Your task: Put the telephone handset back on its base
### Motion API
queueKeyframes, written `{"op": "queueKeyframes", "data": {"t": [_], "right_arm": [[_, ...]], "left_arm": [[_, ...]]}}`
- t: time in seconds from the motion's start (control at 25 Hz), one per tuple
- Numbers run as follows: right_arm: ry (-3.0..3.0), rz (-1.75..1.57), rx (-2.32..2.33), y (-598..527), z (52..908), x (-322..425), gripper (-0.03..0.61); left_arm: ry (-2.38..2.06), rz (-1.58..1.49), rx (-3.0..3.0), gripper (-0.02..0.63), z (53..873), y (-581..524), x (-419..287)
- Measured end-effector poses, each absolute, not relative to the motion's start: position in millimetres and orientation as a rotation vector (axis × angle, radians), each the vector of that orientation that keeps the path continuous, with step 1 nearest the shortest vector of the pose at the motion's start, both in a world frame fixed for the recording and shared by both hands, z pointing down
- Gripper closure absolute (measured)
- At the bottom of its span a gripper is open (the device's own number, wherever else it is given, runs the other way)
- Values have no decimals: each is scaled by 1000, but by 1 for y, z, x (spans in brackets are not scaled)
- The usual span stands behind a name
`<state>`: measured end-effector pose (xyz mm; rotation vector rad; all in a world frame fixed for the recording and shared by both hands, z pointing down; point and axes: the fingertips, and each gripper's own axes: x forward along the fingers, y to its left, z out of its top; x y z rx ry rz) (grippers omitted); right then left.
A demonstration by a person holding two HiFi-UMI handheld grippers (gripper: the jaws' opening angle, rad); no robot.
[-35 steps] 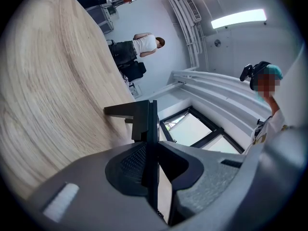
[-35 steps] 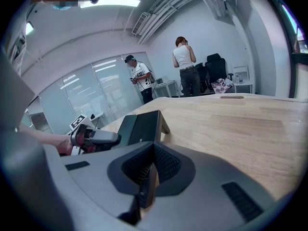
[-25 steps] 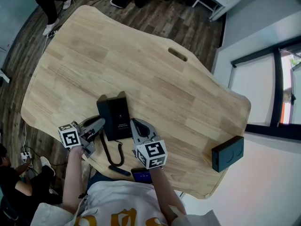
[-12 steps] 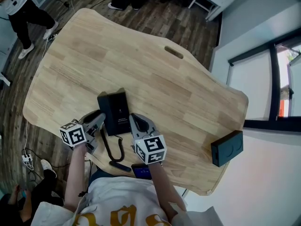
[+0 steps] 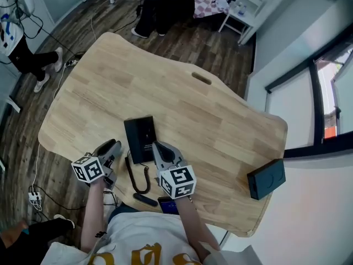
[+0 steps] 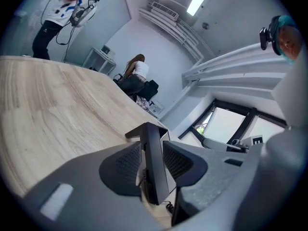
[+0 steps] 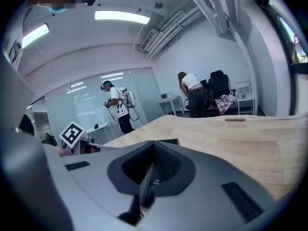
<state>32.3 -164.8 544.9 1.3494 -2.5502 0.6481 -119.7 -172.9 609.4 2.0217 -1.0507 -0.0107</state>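
The black telephone [image 5: 140, 139] lies on the wooden table [image 5: 220, 120] near its front edge. Its handset rests along the left side of the base, and the coiled cord [image 5: 138, 178] loops toward me. My left gripper [image 5: 112, 148] sits just left of the phone with its jaws open. In the left gripper view the phone's edge [image 6: 154, 177] shows between the pads with a gap beside it, so the left gripper [image 6: 153, 148] grips nothing. My right gripper [image 5: 158, 147] is at the phone's near right corner. Its jaws meet at the tips, so the right gripper [image 7: 153, 148] is shut.
A dark box [image 5: 266, 178] stands at the table's right edge. A small black bar [image 5: 144, 199] and a mobile phone [image 5: 168, 205] lie at the front edge near my body. The table has a slot [image 5: 202, 78] at the far side. People stand beyond the table.
The left gripper's jaws have widened and it has drawn slightly away from the phone's left side. The right gripper has stayed put. The head view has shifted and now shows more floor.
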Motion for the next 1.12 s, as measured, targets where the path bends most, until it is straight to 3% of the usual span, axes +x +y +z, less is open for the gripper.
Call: {"op": "queueKeyframes", "data": {"t": [0.12,0.2,0.52,1.12], "right_arm": [[-2583,614,1370,-157,528,30,572],[-2592,586,1385,-150,519,29,572],[-2645,474,1422,-121,483,22,572],[-2525,440,1632,-96,466,19,572]], "left_arm": [[-1112,-3,2082,483,588,-167,-118],[-1171,25,2149,611,570,-161,-116],[-1404,-25,2325,611,497,-136,-116],[-1167,-34,2482,611,458,-113,-107]]}}
